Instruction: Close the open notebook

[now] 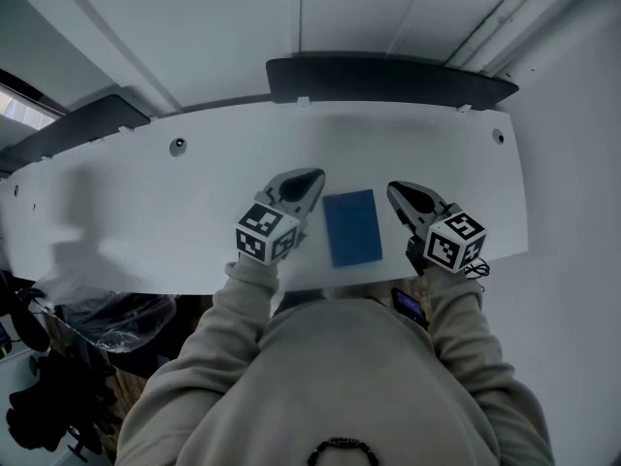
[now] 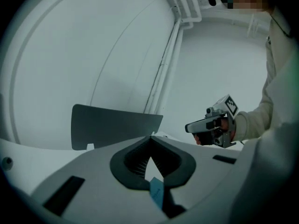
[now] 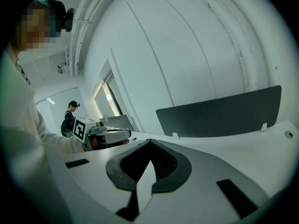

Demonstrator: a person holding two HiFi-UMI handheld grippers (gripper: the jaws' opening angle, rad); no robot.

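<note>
A blue notebook (image 1: 352,226) lies shut and flat on the white table (image 1: 146,221), close to the near edge. My left gripper (image 1: 313,177) hovers just to its left and my right gripper (image 1: 394,188) just to its right, neither touching it. Both have their jaws shut, tips together, with nothing held. In the left gripper view the jaws (image 2: 151,139) meet at the tip, and a sliver of the blue notebook (image 2: 157,193) shows through the gap below; the right gripper (image 2: 212,124) is off to the right. The right gripper view shows its jaws (image 3: 149,143) shut, with the left gripper (image 3: 106,135) to the left.
A dark grey divider panel (image 1: 388,81) stands along the table's far edge. Two round cable holes (image 1: 178,146) (image 1: 498,136) sit in the tabletop. A clear plastic bag (image 1: 107,314) hangs below the table at the left. A person (image 3: 70,115) stands far back.
</note>
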